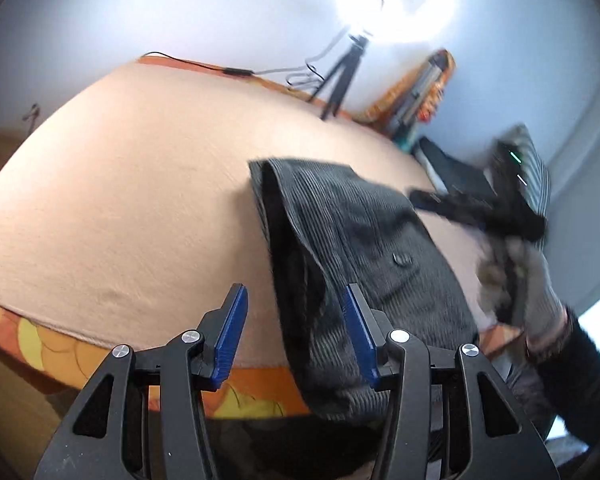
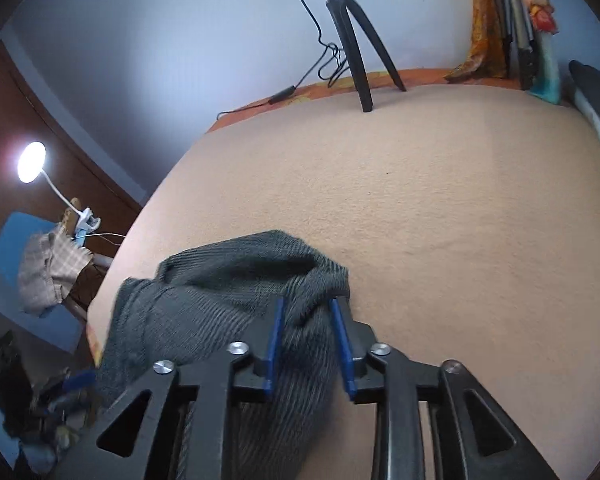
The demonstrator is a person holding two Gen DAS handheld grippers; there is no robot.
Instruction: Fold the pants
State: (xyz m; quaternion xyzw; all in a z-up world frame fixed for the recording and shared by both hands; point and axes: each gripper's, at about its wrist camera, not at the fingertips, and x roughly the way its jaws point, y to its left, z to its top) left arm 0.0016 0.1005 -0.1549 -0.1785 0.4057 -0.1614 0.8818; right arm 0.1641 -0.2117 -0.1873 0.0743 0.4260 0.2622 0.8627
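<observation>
The dark corduroy pants (image 1: 360, 264) lay bunched on the beige blanket-covered bed (image 1: 120, 200), low and right of centre in the left wrist view, their lower end spilling over the bed's near edge. The left claw (image 1: 294, 334) stood apart and empty beside them, while the right claw (image 2: 306, 330) was clamped on a fold of the fabric, low centre in its view. To do this well, the left should probably pinch the matching edge so both could draw the cloth flat before folding.

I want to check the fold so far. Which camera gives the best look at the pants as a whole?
The left wrist view: it shows the dark corduroy pants lying along the beige blanket, with a button and the folded edge visible. The right wrist view shows only a bunched end of the pants between the right gripper's fingers.
</observation>
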